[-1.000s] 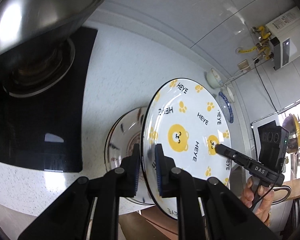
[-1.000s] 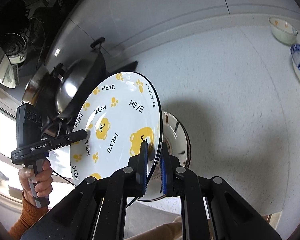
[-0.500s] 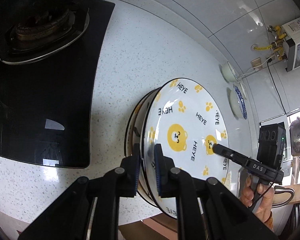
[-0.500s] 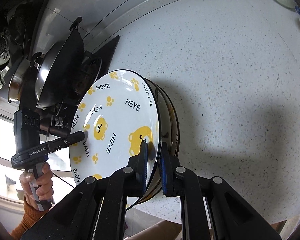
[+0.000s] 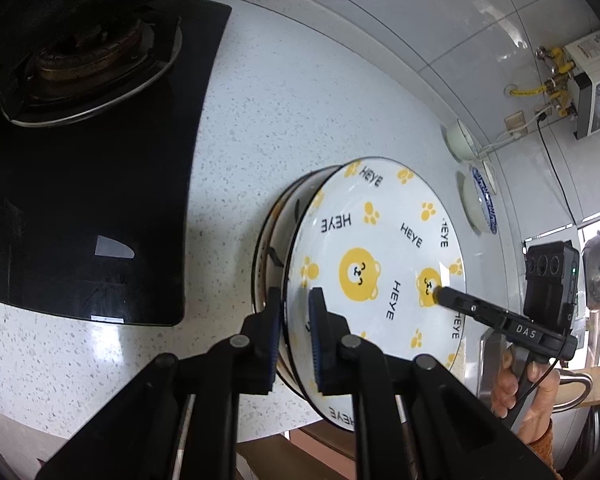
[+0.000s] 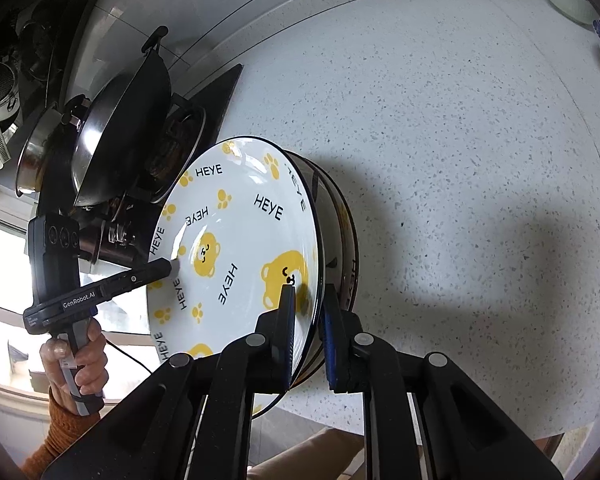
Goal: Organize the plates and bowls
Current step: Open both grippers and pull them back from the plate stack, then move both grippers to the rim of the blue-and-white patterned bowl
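Note:
A white plate with yellow bears and HEYE lettering [image 5: 380,260] [image 6: 236,248] rests tilted on a stack of similar plates [image 5: 272,236] [image 6: 346,232] on the speckled counter. My left gripper [image 5: 296,300] clamps its near rim, one pad on each face, and its jaws are just beginning to open. My right gripper [image 6: 310,296] is shut on the opposite rim. Each gripper's tip shows in the other view, the right gripper's [image 5: 440,292] and the left gripper's [image 6: 172,268], lying on the plate's face.
A black glass hob [image 5: 100,180] with a burner lies left of the stack, and a wok [image 6: 120,128] sits on it. A white bowl [image 5: 462,140] and a blue-rimmed bowl [image 5: 480,204] stand by the back wall. The counter's front edge [image 5: 100,380] is close below.
Both grippers have come down with the bear plate. One second ago it hung above the lower plates; now it sits on the stack. In the last half second little moved.

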Tool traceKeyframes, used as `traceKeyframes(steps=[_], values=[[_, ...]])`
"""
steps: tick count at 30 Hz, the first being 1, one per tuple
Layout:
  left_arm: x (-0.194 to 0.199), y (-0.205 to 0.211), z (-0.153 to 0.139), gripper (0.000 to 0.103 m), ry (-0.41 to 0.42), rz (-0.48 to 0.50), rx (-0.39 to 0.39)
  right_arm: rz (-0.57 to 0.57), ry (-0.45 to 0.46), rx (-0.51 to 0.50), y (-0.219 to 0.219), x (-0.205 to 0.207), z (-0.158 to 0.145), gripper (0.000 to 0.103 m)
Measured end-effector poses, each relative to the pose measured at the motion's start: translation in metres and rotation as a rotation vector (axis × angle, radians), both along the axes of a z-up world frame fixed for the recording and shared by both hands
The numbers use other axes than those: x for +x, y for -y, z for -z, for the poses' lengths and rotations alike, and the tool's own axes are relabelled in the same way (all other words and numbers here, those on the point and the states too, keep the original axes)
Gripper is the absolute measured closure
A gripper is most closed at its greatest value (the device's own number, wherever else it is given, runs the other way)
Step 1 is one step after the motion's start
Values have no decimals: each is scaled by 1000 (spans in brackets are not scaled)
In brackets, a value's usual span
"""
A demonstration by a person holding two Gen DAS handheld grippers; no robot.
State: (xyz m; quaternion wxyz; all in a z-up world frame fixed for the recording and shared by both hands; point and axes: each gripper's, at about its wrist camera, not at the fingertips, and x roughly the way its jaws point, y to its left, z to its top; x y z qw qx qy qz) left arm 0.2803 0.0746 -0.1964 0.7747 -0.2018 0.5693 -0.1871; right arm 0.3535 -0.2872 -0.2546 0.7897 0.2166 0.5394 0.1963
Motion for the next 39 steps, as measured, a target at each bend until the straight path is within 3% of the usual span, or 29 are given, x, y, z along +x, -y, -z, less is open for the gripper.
traceKeyframes(steps=[3,6,13,14,15,16,17,18,21,25,28,34,39], values=[[-1,-4,-5,88,5,-17,23,2,-10,-5,2,-1,-3,88],[-3,-11,-14,88,29,-28,-9,17,-1,-52,4,-4,-10,77],[-12,-33,-46,88,113,-97,-36,28,68,-58,15,-17,-37,76],[-15,-37,-52,83,133,-114,-49,35,82,-53,18,-21,-41,76],[-18,-40,-57,65,149,-131,-68,43,94,-50,21,-26,-44,76],[-21,-44,-61,54,164,-147,-93,55,112,-50,27,-31,-49,75],[-24,-46,-65,33,181,-161,-122,70,131,-49,34,-38,-54,74],[-28,-45,-71,23,202,-166,-157,86,148,-42,42,-45,-58,70],[-35,-30,-80,21,225,-143,-211,149,192,-19,71,-67,-72,59],[-41,18,-85,21,222,-64,-283,261,238,-13,126,-94,-83,47],[-41,67,-83,21,190,10,-311,353,258,-62,176,-106,-87,40],[-19,193,-66,21,93,108,-299,497,244,-111,278,-98,-83,39],[22,293,-43,21,25,83,-251,530,228,-84,353,-66,-76,36]])
